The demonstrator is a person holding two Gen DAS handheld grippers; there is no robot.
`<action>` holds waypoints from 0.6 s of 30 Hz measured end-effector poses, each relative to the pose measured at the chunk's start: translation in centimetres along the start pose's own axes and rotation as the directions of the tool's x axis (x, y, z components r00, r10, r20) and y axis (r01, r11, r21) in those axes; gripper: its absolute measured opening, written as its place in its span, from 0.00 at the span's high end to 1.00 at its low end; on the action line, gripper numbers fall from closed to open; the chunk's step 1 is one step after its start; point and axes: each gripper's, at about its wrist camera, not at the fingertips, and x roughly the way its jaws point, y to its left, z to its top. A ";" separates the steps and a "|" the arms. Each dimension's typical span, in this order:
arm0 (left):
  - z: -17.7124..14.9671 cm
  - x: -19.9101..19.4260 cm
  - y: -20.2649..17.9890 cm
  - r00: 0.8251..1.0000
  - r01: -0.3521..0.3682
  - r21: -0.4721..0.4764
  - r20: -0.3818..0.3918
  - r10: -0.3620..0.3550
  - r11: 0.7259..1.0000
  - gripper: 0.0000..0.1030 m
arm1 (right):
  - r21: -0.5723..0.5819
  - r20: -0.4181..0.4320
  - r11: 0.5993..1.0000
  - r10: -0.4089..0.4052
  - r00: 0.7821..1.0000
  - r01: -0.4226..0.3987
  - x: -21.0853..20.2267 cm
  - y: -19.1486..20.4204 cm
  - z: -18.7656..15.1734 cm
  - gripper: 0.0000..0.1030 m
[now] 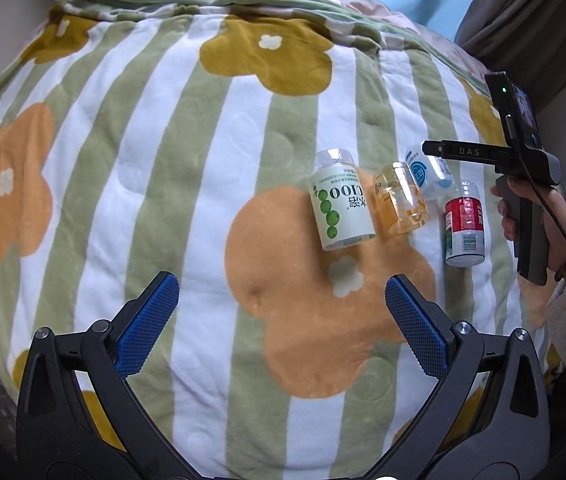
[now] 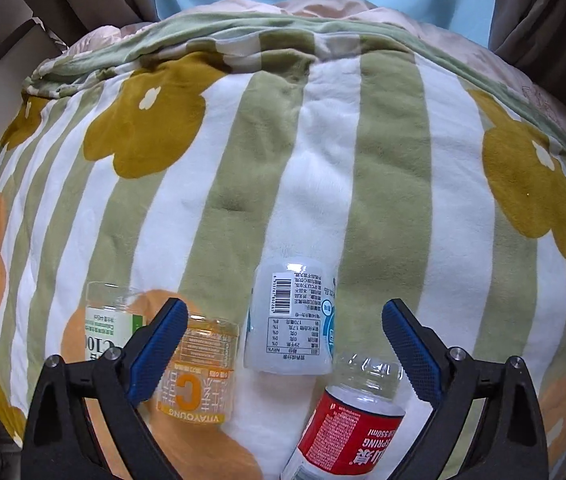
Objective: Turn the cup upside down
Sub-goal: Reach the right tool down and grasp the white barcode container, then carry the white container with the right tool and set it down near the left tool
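Right wrist view shows the right gripper [image 2: 283, 352] with its jaws wide apart and empty, hanging low over four cut-down bottle cups that stand on a soft striped blanket [image 2: 323, 152]. The likeliest trouble is the crowding: the red-labelled cup [image 2: 353, 420] sits just beside the white-and-blue cup [image 2: 289, 320], with the orange cup [image 2: 199, 368] near on the other side, so a finger coming down around one could knock a neighbour over. The padded bedding gives under load too, and a light, thin-walled cup may tip or crumple if squeezed off-centre, or topple when set down. All four appear to rest mouth-down with closed bases up, their labels reading inverted; whether any remains to flip cannot be told. From the left wrist view, the left gripper [image 1: 283, 312] is likewise spread open and holds nothing, well short of the green-labelled cup [image 1: 341, 204] at the row's left end.
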 end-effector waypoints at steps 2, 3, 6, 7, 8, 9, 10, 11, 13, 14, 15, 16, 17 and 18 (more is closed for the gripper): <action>-0.3 1.3 -0.1 1.000 -0.001 0.008 -0.027 0.001 1.000 0.00 | -0.031 -0.039 0.999 -0.014 0.999 0.013 2.0 -0.1 0.3 0.15; -0.5 1.9 -0.2 0.999 -0.002 0.012 -0.036 0.003 1.000 0.00 | -0.031 -0.060 1.000 -0.005 0.998 0.003 2.8 -0.3 0.3 0.19; -1.2 3.3 -0.2 0.998 -0.002 0.027 -0.066 0.004 1.000 0.00 | -0.015 -0.107 1.000 0.018 0.994 -0.020 4.6 -0.9 0.5 0.27; -1.4 3.7 -0.1 0.997 -0.001 0.030 -0.073 0.003 1.000 0.00 | -0.013 -0.118 1.000 0.022 0.993 -0.024 5.0 -1.0 0.5 0.29; -1.6 4.0 -0.1 0.997 0.001 0.031 -0.078 0.002 1.000 0.00 | -0.010 -0.127 1.000 0.027 0.992 -0.028 5.4 -1.1 0.4 0.30; -1.7 4.2 0.0 0.997 0.000 0.032 -0.083 0.002 0.999 0.00 | -0.004 -0.138 0.999 0.033 0.990 -0.034 5.8 -1.2 0.4 0.37; -1.9 4.4 0.0 0.996 0.000 0.034 -0.088 0.003 0.999 0.00 | 0.001 -0.151 0.999 0.041 0.988 -0.041 6.1 -1.3 0.3 0.43; -2.0 4.5 0.0 0.996 0.000 0.034 -0.091 0.003 0.999 0.00 | 0.006 -0.160 0.999 0.044 0.986 -0.044 6.3 -1.4 0.3 0.43; -2.2 4.4 0.1 0.996 0.001 0.031 -0.093 0.002 1.000 0.00 | 0.011 -0.151 0.999 0.050 0.987 -0.048 6.2 -1.7 0.2 0.44; -2.3 4.4 0.2 0.996 0.002 0.028 -0.093 0.001 1.000 0.00 | 0.013 -0.147 0.999 0.051 0.988 -0.050 6.0 -1.8 0.2 0.44; -2.4 4.3 0.3 0.996 0.003 0.026 -0.093 -0.001 1.000 0.00 | 0.015 -0.140 0.999 0.052 0.989 -0.051 5.7 -1.9 0.3 0.44; -2.6 4.1 0.3 0.996 0.004 0.025 -0.092 -0.002 1.000 0.00 | 0.018 -0.126 0.999 0.052 0.991 -0.050 5.1 -2.0 0.3 0.44; -2.7 4.0 0.4 0.996 0.003 0.025 -0.091 -0.001 1.000 0.00 | 0.022 -0.107 0.998 0.054 0.993 -0.052 4.3 -2.0 0.3 0.44; -2.9 3.8 0.5 0.996 0.002 0.026 -0.090 0.001 1.000 0.00 | 0.028 -0.083 0.998 0.062 0.995 -0.060 3.2 -2.0 0.3 0.44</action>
